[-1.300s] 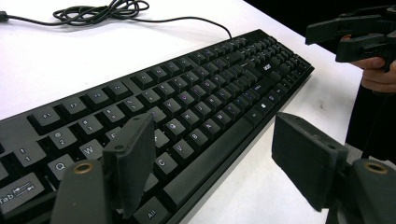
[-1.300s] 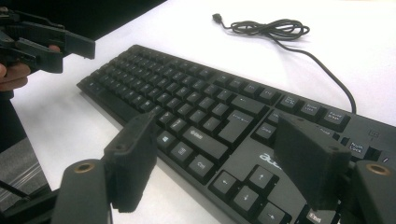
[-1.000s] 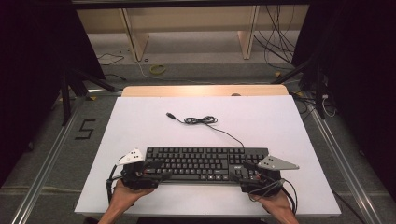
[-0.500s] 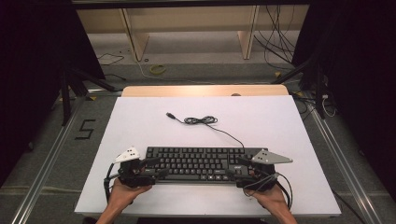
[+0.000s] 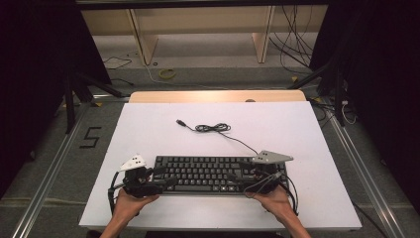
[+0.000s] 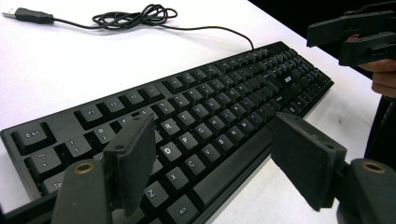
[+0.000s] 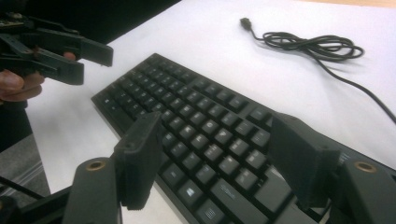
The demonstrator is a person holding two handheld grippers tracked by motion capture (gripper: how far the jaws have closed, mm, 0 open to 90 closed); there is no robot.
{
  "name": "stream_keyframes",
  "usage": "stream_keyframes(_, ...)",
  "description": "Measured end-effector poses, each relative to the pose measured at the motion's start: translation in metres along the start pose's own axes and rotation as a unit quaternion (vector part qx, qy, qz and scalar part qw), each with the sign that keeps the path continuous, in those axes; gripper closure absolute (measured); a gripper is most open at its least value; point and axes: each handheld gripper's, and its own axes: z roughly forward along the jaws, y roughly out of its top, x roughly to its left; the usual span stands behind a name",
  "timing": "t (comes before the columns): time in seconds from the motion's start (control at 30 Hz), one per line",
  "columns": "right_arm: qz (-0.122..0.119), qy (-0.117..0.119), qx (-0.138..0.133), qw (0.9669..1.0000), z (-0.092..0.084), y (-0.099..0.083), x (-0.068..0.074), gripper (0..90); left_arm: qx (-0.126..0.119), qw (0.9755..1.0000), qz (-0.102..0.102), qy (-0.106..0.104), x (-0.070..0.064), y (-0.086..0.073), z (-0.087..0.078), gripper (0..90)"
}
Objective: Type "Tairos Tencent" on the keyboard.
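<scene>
A black keyboard (image 5: 210, 173) lies near the front edge of the white table top (image 5: 148, 134). Its cable (image 5: 214, 128) is coiled behind it and ends in a loose USB plug (image 5: 181, 122). My left gripper (image 5: 166, 178) stands open at the keyboard's left end. In the left gripper view, my left gripper (image 6: 215, 140) spreads its pads over the keyboard (image 6: 210, 107) and its front edge without pressing on it. My right gripper (image 5: 243, 179) is open above the right-hand keys. My right gripper (image 7: 219, 144) has just been closing its jaws a little, and only the keyboard (image 7: 187, 116) shows beneath the gap.
A wooden strip (image 5: 213, 95) runs along the table's far edge. Beyond it stand shelf legs (image 5: 139, 34) and loose floor cables (image 5: 166, 73). A "5" mark (image 5: 90, 137) is on the floor at left. Bare table top (image 5: 307, 129) lies behind and right of the keyboard.
My right gripper has moved left and slightly up, from the keyboard's right end to above its right-hand keys. The left gripper has hardly shifted.
</scene>
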Motion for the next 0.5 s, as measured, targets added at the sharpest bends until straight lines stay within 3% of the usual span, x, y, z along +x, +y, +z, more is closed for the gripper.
stream_keyframes(0.5, -0.009, 0.009, 0.018, 0.9998, 0.032, 0.025, 0.003, 41.6, 0.008, 0.9998, -0.006, 0.019, 0.005, 0.0, -0.001, 30.7)
